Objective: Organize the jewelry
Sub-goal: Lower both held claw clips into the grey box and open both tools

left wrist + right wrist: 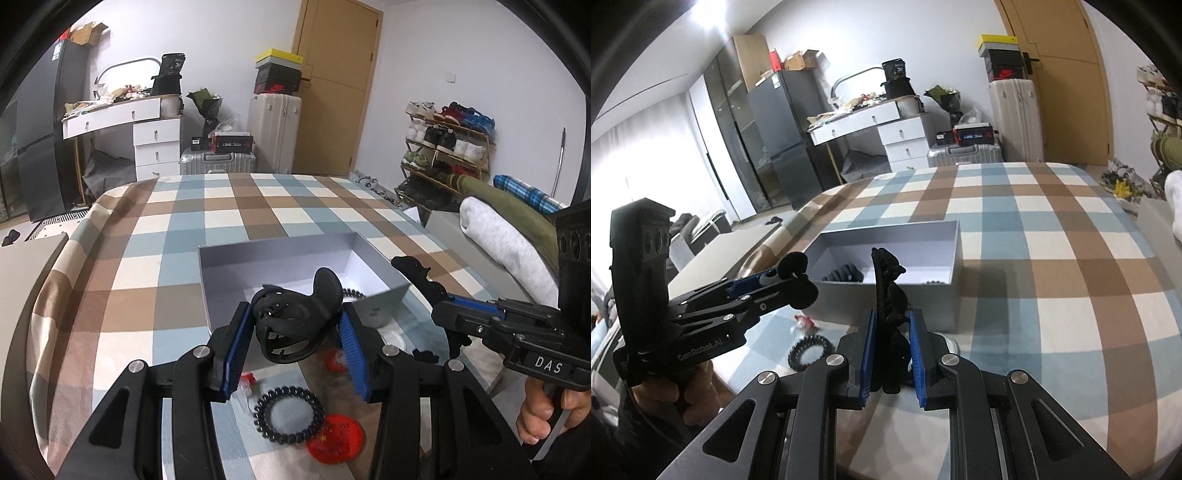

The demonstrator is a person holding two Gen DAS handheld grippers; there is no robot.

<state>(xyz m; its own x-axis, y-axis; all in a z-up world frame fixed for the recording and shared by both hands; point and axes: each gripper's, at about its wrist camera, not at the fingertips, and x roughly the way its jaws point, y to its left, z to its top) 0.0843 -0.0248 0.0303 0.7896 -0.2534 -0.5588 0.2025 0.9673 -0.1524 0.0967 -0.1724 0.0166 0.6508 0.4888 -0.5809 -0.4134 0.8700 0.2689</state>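
Left hand-held gripper (295,317) and right hand-held gripper (892,321) both clamped, angled downward, side by side.

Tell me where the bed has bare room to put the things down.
Free: the checked cover beyond the grey box, and to its right in the right wrist view. Crowded: near side, around the coil hair tie and red disc.

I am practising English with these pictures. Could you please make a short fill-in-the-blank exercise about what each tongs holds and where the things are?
1. The left tongs are shut on a black plastic ____ clip.
2. The right tongs grip a flat black lace-like hair piece, which stands ____.
3. The open grey cardboard box rests on a ____ cloth.
4. The black spiral hair tie lies ____ the box.

Missing words: claw; upright; checked; outside
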